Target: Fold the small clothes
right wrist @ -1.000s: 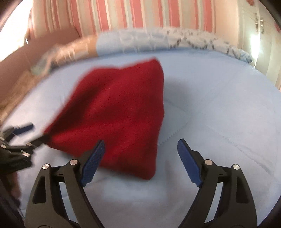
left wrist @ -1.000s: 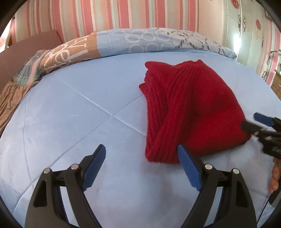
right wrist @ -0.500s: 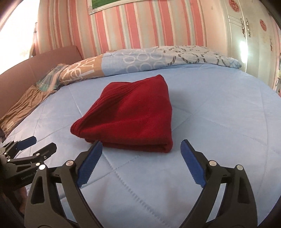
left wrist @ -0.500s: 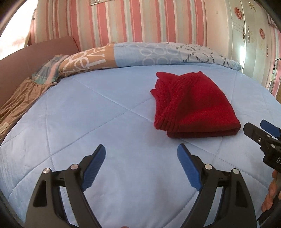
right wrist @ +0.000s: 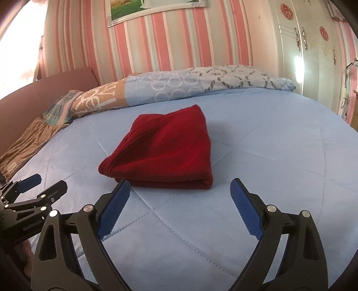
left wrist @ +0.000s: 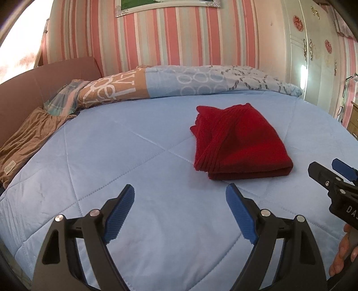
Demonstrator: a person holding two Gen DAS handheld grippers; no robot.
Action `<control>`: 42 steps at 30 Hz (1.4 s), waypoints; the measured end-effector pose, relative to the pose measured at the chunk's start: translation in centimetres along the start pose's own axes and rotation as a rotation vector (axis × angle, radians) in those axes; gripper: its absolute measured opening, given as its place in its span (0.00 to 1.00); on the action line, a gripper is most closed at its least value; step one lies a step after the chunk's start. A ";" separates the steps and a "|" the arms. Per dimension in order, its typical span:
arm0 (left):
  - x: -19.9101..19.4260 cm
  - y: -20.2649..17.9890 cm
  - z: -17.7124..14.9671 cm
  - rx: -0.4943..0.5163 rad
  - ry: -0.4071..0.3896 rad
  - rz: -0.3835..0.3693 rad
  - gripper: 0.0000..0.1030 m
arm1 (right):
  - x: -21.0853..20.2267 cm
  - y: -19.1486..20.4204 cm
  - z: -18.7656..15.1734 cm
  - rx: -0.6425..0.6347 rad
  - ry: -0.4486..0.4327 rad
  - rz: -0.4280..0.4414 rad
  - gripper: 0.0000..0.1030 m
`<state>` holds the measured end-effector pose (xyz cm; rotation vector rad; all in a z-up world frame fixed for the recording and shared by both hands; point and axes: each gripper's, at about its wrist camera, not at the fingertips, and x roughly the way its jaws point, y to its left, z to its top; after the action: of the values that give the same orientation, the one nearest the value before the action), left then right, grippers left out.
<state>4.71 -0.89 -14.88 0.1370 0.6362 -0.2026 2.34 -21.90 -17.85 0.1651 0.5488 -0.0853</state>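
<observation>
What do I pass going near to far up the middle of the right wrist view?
right gripper → blue quilt → folded red knit → patterned rolled duvet → striped wall → framed picture.

White letters "DA", cut off by the frame edge, are seen on the right gripper [left wrist: 323, 173] body at 3 o'clock; lettering on the pillow [left wrist: 116, 87] at 11 o'clock cannot be read.

A folded sweater [left wrist: 239, 143] is lying on the bed [left wrist: 125, 156], right of centre in the left wrist view. A rolled quilt [left wrist: 179, 82] is lying behind it along the wall. The left tool [left wrist: 180, 199] and right tool [right wrist: 180, 190] are hovering side by side before the sweater, apart from it, both spread wide.
</observation>
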 end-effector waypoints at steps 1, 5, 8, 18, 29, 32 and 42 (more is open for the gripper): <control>-0.3 0.0 0.0 0.000 -0.006 0.001 0.82 | -0.3 0.0 0.0 -0.002 -0.008 -0.004 0.88; -1.2 -0.2 0.3 -0.009 -0.022 -0.004 0.84 | -1.0 0.2 0.0 -0.005 -0.026 -0.011 0.88; -2.0 -0.2 0.3 -0.014 -0.044 0.000 0.89 | -1.6 0.5 0.0 -0.019 -0.045 -0.018 0.88; -2.9 -0.2 0.9 -0.016 -0.062 -0.002 0.89 | -1.9 0.9 0.4 -0.035 -0.057 -0.017 0.88; -3.4 -0.1 1.1 -0.014 -0.058 0.026 0.89 | -2.5 0.9 0.5 -0.043 -0.074 -0.030 0.90; -3.5 0.2 1.1 -0.016 -0.059 0.027 0.89 | -2.6 0.6 0.4 -0.040 -0.073 -0.033 0.91; -4.1 1.5 1.9 -0.041 -0.079 0.045 0.89 | -3.2 0.8 0.3 -0.039 -0.074 -0.038 0.91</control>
<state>2.89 0.82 -10.84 0.1030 0.5580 -0.1504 -0.09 -21.03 -15.83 0.1134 0.4798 -0.1176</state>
